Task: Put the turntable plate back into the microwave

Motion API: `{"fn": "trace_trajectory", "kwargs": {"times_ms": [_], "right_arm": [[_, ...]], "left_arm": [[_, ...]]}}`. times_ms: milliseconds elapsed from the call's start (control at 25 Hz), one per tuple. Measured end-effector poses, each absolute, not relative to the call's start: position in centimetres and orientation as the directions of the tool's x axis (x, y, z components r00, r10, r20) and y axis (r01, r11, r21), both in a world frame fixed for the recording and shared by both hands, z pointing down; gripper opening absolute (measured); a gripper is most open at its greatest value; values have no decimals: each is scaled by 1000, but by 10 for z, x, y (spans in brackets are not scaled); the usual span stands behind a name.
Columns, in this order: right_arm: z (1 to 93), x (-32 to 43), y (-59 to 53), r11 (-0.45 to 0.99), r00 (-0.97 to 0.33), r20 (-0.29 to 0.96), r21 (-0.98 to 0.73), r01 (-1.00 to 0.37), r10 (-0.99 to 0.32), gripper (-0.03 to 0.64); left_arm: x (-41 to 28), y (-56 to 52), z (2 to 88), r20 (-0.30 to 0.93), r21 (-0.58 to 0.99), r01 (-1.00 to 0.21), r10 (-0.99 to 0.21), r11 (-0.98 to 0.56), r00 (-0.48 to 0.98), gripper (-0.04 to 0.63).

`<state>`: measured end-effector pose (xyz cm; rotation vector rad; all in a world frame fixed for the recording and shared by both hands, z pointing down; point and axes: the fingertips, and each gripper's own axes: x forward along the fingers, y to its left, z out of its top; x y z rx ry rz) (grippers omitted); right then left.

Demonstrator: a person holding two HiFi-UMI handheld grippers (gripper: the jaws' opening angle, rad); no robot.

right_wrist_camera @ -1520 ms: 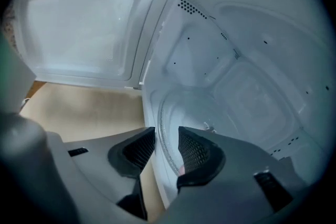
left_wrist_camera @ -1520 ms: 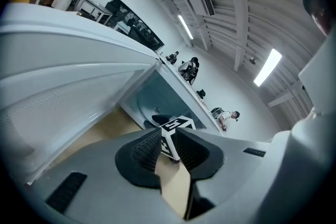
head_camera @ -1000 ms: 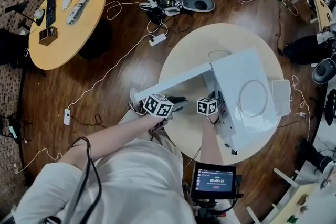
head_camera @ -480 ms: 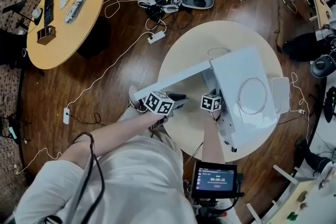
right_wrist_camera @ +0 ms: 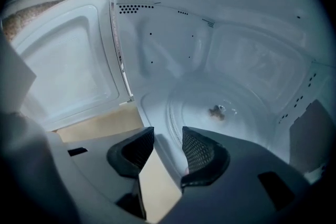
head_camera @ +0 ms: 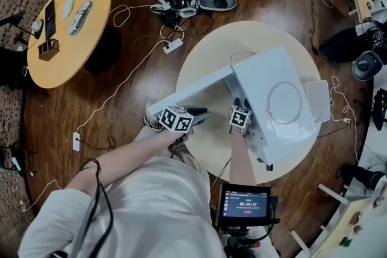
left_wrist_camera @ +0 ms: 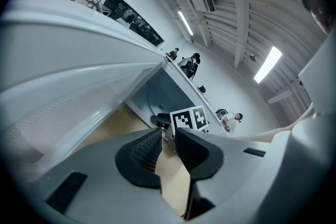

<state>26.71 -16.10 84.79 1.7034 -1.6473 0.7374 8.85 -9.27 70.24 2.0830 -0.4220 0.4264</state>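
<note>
1. Looking down on a white microwave (head_camera: 260,72) set on a round beige table (head_camera: 208,145), with its door (head_camera: 192,91) swung wide out to the left.
2. Finding the turntable plate (right_wrist_camera: 247,107) already inside — lying flat on the cavity floor by the look of it, with a small hub (right_wrist_camera: 217,110) showing at its middle.
3. Catching the right gripper (right_wrist_camera: 168,135) right at the cavity mouth, tilted down toward the plate's near rim.
4. Just been spreading those jaws: standing apart now, pinching nothing, with only the near rim and a wedge of table showing through the gap.
5. Spotting the left gripper (left_wrist_camera: 168,136) out in front of the open door, low over the table and aimed into the cavity.
6. Reading its jaws as parted by a narrow slot — gripping nothing, bare table visible between them.
7. Picking out the right gripper's marker cube (left_wrist_camera: 189,118) just beyond the left tips.
8. Following the door's dotted window panel (left_wrist_camera: 68,107) along the whole left side of the left gripper view.
9. Noting a small lit screen (head_camera: 245,208) at the bottom of the head view, near the person's body.
</note>
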Motion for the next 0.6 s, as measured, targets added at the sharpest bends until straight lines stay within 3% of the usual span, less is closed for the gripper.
{"fn": "trace_trajectory", "kwargs": {"times_ms": [400,600], "right_arm": [[849,269,-160,-41,9,782,-21,-999,-623,163],[838,269,-154,-23,56,768,53,-998,-638,195]], "left_arm": [[88,-82,698,479,710,-462,-117,-532,870,84],[90,-73,692,477,703,-438,-84,-560,875,84]]}}
